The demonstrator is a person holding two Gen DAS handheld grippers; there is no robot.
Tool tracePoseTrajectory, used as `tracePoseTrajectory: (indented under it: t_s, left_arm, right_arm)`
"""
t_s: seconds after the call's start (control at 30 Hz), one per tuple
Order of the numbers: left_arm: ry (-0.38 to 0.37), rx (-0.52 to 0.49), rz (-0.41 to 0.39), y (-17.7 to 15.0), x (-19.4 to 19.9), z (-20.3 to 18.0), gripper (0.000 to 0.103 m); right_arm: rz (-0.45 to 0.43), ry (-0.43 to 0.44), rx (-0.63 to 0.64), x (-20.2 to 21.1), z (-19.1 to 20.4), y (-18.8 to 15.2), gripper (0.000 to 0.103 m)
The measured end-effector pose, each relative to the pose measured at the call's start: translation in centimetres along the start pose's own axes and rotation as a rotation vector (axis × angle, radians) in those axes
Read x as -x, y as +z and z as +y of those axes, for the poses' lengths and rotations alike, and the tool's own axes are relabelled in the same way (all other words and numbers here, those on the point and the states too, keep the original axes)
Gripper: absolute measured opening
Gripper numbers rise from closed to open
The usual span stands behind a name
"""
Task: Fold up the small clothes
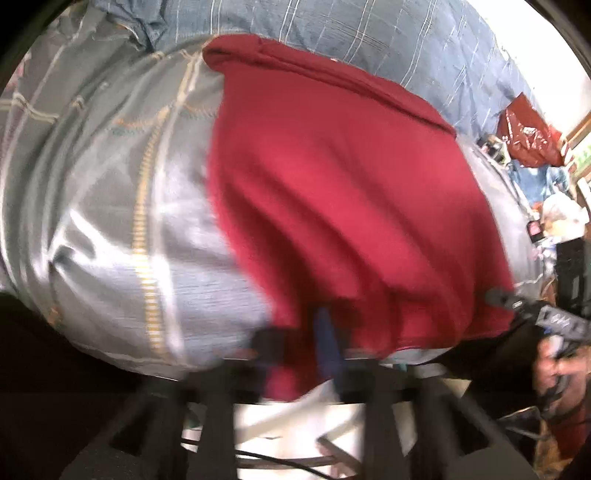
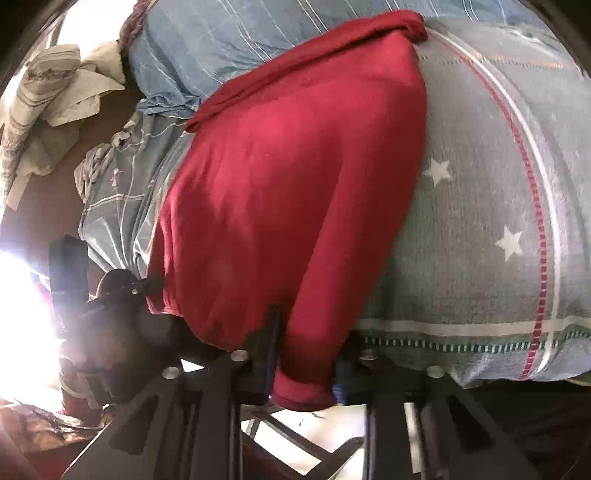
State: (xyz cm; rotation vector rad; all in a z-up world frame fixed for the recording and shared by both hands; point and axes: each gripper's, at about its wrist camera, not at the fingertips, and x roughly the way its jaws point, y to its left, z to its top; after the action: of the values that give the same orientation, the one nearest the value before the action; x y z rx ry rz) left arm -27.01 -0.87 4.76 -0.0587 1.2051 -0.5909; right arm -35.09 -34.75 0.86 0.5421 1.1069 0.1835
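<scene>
Honestly you're barely started: both grippers, left gripper (image 1: pixel 295 354) and right gripper (image 2: pixel 291 354), are clamped on the six-o'clock hem of the soft red knit garment (image 1: pixel 332 184), with every fold left.

It was a bedroom in a lived-in home. The work surface was a bed (image 2: pixel 480 221) made up with a grey-blue sheet printed with white stars and stitched stripes, and a blue checked quilt (image 1: pixel 369 33) lay bunched at its far side. Crumpled pale laundry (image 2: pixel 55 92) sat heaped beside the bed, and a shiny red bag (image 1: pixel 528 136) stood among household clutter along the wall.
</scene>
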Motion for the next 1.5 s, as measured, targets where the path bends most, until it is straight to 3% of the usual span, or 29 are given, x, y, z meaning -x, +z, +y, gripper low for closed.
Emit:
tracePoseTrajectory:
  t_s: [0.1, 0.27, 0.57, 0.73, 0.97, 1.17, 1.5]
  left_arm:
    - [-0.073, 0.044, -0.021, 0.3, 1.6, 1.2, 0.007]
    - [-0.098, 0.058, -0.123, 1.2, 5.1, 1.7, 0.007]
    - [-0.069, 0.062, -0.301, 1.2, 9.2, 1.8, 0.007]
    - [-0.054, 0.062, -0.351, 1.5, 9.9, 1.6, 0.007]
    - [0.013, 0.027, -0.416, 3.5, 10.0, -0.3, 0.007]
    - [0.071, 0.009, -0.434, 5.1, 9.2, -1.4, 0.007]
    - [0.109, -0.009, -0.453, 8.0, 7.8, -2.3, 0.007]
  right_arm:
    - [-0.06, 0.042, 0.01, 2.0, 0.5, 0.6, 0.013]
    - [-0.165, 0.125, -0.014, 4.5, 1.3, 1.7, 0.013]
    - [-0.31, 0.181, -0.012, 7.2, 2.2, 4.2, 0.013]
    - [-0.375, 0.168, -0.019, 8.0, 2.2, 6.0, 0.013]
    - [-0.422, 0.069, 0.044, 7.7, 3.6, 8.7, 0.012]
    - [-0.458, -0.032, 0.074, 7.3, 4.2, 10.4, 0.012]
    - [-0.472, -0.072, 0.08, 6.6, 3.8, 13.0, 0.012]
